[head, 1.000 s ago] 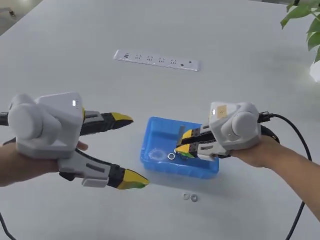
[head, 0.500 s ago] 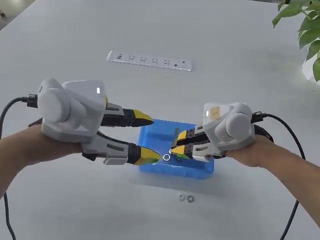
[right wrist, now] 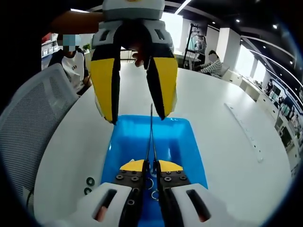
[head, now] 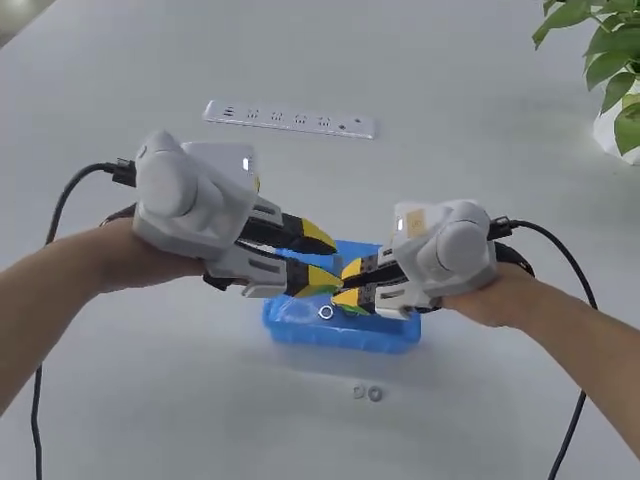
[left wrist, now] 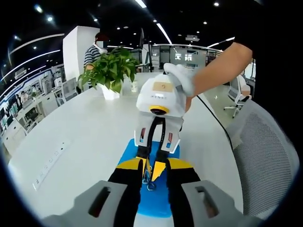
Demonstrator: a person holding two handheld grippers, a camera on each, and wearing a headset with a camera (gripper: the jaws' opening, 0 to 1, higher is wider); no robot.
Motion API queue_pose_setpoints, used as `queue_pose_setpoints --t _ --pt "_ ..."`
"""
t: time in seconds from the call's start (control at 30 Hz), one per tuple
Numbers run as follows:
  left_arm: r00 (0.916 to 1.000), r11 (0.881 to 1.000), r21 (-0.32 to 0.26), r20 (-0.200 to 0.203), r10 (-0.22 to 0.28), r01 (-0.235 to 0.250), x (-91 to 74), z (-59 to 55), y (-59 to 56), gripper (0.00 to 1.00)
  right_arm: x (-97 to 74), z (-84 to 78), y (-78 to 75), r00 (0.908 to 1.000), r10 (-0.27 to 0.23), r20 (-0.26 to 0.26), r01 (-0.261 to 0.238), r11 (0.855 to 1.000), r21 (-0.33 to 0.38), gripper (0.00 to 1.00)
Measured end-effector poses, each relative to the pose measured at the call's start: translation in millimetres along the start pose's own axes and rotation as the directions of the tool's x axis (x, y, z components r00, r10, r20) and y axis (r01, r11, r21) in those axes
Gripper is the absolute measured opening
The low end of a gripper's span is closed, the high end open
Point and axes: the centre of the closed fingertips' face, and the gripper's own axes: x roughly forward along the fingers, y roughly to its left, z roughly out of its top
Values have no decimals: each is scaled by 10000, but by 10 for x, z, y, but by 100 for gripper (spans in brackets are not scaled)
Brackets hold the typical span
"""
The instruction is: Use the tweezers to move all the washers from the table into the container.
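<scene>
Head view looked down closely on the container [head: 340, 338]. Left gripper view faced 3 o'clock, right gripper view 9 o'clock, both low, near, sharing that container.

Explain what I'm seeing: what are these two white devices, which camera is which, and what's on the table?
No robot arm here: a person holds a two-jaw gripper in each hand. The wide picture comes from a headset camera looking down; each round picture comes from a camera riding on one gripper, looking along its jaws. The right gripper is shut on thin tweezers, which point over a blue container. The left gripper faces it, jaws open, tips near the tweezers' far end. A washer lies in the container; two more washers lie on the white table beside it. Farther back are a power strip and a plant.
</scene>
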Motion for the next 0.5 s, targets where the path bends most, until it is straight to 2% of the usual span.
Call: queue_pose_setpoints --t 0.27,0.5 --pt "9998 9993 346 -164 -105 111 64 -42 26 13 10 2 11 10000 29 1 -29 10000 -54 10" --pt "9996 9979 594 -86 -259 264 85 -35 17 6 8 -2 26 9999 104 -8 -104 9999 -117 10"
